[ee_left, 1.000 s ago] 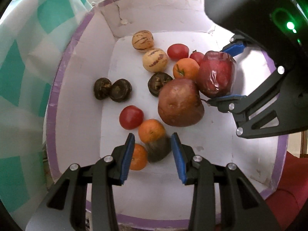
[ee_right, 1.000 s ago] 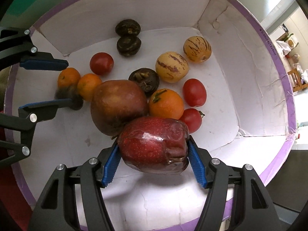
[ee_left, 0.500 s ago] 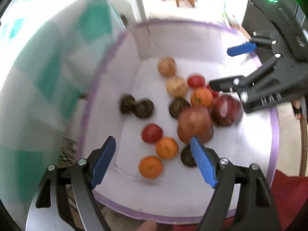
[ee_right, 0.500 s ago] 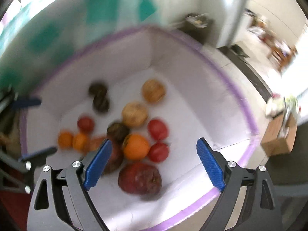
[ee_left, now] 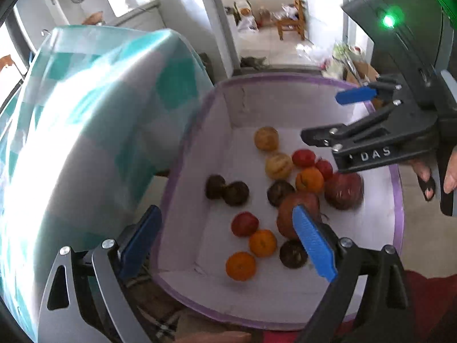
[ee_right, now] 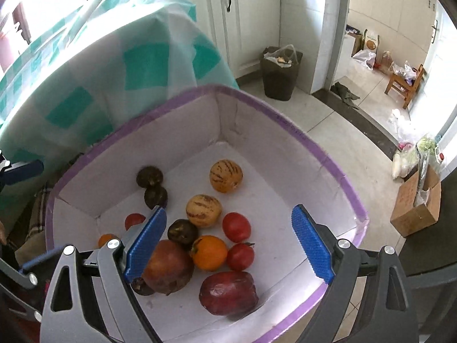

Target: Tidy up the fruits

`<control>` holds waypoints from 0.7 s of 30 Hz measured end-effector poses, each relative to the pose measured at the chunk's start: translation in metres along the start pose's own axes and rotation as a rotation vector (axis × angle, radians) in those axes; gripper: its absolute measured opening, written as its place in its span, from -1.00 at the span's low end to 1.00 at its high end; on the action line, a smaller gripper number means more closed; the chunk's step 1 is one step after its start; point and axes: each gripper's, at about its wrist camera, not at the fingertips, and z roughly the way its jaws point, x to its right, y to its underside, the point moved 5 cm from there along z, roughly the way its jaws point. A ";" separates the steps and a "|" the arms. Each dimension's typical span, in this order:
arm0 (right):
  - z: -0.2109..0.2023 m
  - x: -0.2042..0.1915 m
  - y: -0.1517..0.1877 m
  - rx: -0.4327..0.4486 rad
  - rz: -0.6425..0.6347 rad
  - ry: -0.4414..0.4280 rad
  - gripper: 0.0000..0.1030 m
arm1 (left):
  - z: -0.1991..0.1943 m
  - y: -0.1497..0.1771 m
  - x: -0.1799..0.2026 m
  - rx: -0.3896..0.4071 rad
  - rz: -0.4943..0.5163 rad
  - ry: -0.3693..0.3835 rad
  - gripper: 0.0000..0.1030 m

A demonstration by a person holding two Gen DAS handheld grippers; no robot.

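A white box with a purple rim [ee_left: 398, 188] [ee_right: 317, 150] holds several fruits. A wrapped dark red apple [ee_right: 227, 293] [ee_left: 344, 190] lies near the box's front edge beside a large brown-red pomegranate [ee_right: 168, 267] [ee_left: 297, 210]. Around them lie oranges [ee_left: 262, 243], tomatoes [ee_right: 236, 226], striped yellow melons [ee_right: 226, 175] and dark mangosteens [ee_right: 150, 176]. My left gripper [ee_left: 225, 244] is open and empty above the box. My right gripper [ee_right: 228, 245] is open and empty above the apple; it also shows in the left wrist view [ee_left: 337, 117].
A table with a teal-and-white checked cloth [ee_left: 85, 131] [ee_right: 94, 65] stands against the box's left side. A dark bin [ee_right: 281, 70], a cardboard box [ee_right: 418, 205], bags and a wooden chair [ee_right: 405, 81] stand on the tiled floor beyond.
My right gripper opened and let go of the wrapped apple, which now lies in the box. Both grippers opened wide and rose well above the box.
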 end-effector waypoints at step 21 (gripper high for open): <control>0.025 -0.013 0.016 -0.077 0.003 0.006 0.68 | 0.029 0.009 -0.003 -0.091 -0.057 0.067 0.81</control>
